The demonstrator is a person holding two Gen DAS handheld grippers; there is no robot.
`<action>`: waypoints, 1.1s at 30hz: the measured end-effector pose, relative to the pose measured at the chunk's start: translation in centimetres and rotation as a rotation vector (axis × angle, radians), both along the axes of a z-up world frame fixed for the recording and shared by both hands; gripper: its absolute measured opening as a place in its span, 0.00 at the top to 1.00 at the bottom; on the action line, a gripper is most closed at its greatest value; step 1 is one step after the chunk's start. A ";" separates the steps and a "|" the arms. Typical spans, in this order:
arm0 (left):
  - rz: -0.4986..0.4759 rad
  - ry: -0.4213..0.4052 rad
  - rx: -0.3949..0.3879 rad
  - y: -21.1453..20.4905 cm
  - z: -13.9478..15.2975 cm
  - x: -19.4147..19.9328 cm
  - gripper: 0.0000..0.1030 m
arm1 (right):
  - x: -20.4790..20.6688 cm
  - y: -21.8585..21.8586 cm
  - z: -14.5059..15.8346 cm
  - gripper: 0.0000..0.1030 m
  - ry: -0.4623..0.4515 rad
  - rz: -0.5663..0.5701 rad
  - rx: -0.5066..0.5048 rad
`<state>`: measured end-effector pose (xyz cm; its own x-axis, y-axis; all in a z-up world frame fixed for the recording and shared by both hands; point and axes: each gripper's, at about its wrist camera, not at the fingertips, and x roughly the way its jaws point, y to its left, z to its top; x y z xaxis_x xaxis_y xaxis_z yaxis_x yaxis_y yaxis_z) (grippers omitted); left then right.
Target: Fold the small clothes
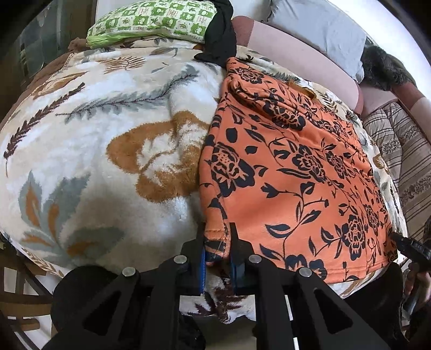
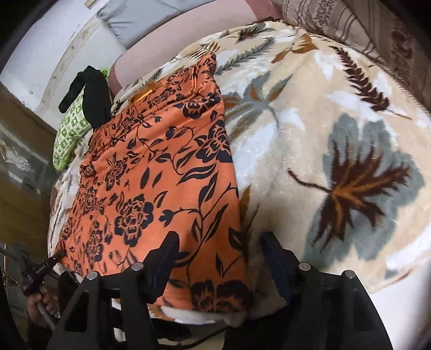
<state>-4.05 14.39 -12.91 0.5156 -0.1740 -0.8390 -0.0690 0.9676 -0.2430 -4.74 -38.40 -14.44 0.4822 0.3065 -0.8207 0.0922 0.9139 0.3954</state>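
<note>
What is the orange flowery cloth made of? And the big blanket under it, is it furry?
The orange cloth looks like thin, soft woven or knit fabric with a matte finish and printed black flowers; it lies flat with small creases. The exact fibre can't be told. The blanket looks like thick plush fleece: you can see fuzzy pile and soft blurry edges on its leaf pattern. So yes, it looks furry.

A bed under a plush blanket [image 1: 107, 140] with leaf pattern

The orange garment with black flowers [image 1: 291, 167] lies flat on the blanket, at 3 o'clock in the left wrist view. A green-and-white pillow [image 1: 150, 21] lies at 12 o'clock, with a black cloth [image 1: 221, 35] draped over its end and touching the garment's far corner.
</note>
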 end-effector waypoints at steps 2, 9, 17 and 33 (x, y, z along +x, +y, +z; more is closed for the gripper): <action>0.007 0.005 -0.004 0.2 -0.2 -0.1 0.87 | -0.3 0.3 0.4 0.50 -0.023 0.015 -0.054; 0.000 0.012 0.000 0.1 -0.3 0.0 0.87 | -1.1 1.5 4.8 0.52 -0.158 0.051 -0.193; -0.011 -0.002 0.002 0.2 0.1 0.0 0.87 | 0.3 -0.4 0.0 0.67 0.063 0.105 0.193; 0.026 -0.023 -0.096 1.1 -0.4 0.1 0.89 | -1.2 -3.8 -2.3 0.86 0.096 -0.044 0.519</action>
<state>-3.97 15.53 -13.34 0.5401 -0.2390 -0.8069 -0.0873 0.9377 -0.3362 -5.93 -42.15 -16.70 0.4340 0.6651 -0.6077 0.1844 0.5946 0.7826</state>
